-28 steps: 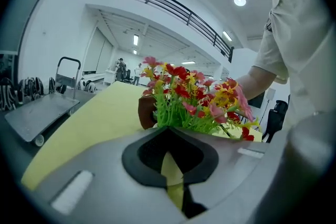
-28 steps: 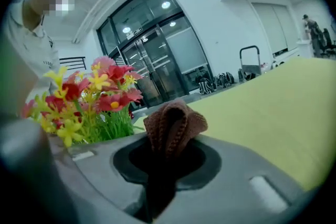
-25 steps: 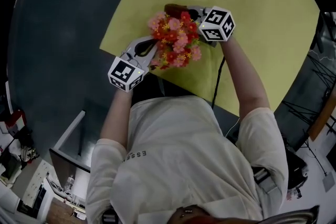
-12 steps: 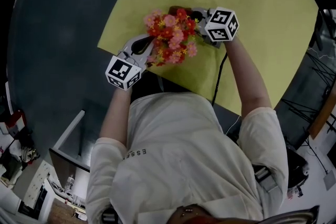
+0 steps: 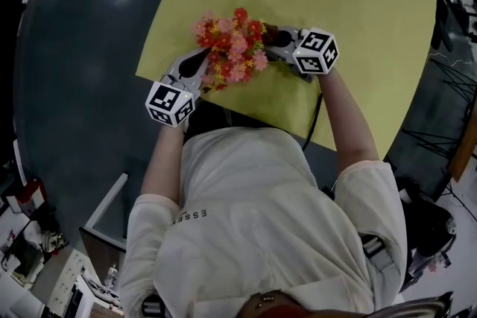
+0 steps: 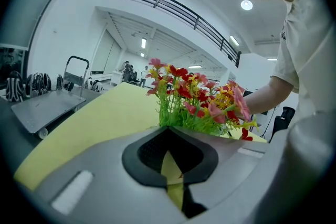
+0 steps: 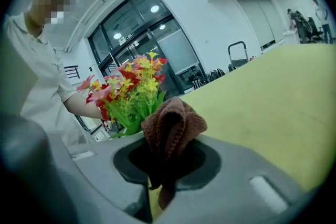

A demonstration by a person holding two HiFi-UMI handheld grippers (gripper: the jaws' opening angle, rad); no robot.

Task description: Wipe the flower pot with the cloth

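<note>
A wipe appears to be under way on the yellow worktop [image 5: 358,4]: the right gripper [image 5: 282,41] is clamping its fingers on a bunched brown cloth [image 7: 170,123] at 3 o'clock of the red and pink flowers [image 5: 229,48], which are hiding the flower pot from above. The left gripper [image 6: 168,134], fingers pressed together on nothing visible, is sitting at 7 o'clock. Next, the cloth likely needs pressing against the pot wall under the foliage.

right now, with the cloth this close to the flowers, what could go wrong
The cloth is a small wad in the right gripper; its hard jaws may knock the pot instead of wiping.
The flowers overhang and hide the pot, so the cloth could snag them.
The left gripper looks shut on nothing, so the pot may slide.
</note>
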